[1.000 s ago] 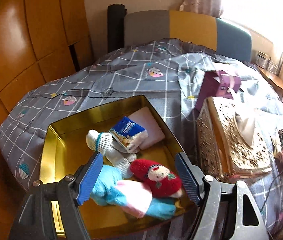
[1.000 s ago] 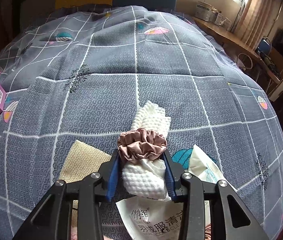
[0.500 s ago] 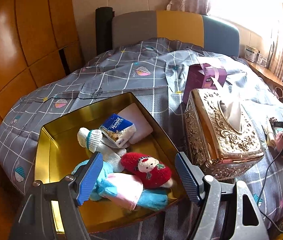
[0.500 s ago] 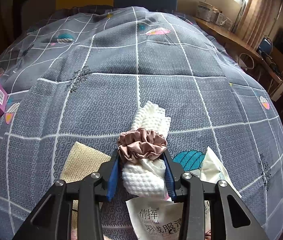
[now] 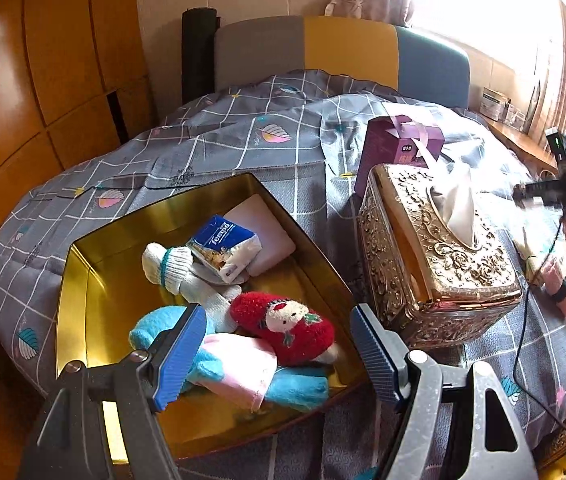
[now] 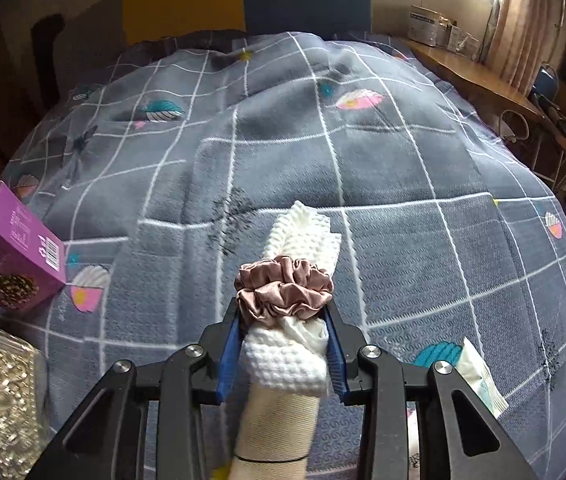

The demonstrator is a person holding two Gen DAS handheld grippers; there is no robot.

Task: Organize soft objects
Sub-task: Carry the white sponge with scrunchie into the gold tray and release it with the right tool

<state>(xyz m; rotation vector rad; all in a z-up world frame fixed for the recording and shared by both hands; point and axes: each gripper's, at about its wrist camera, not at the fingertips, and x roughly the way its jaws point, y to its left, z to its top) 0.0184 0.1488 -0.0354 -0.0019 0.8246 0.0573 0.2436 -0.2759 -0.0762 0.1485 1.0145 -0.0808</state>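
Plainly, "Tempo" tissue pack in gold tin; left claw agape, right claw around white cloth roll.

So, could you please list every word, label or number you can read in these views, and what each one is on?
"Tempo": on the blue tissue pack in the gold tin.
Purple gift box: white label print, too small to read.
Purple carton: barcode and side print, too blurred to read.
White packet beside the right gripper: no print legible.
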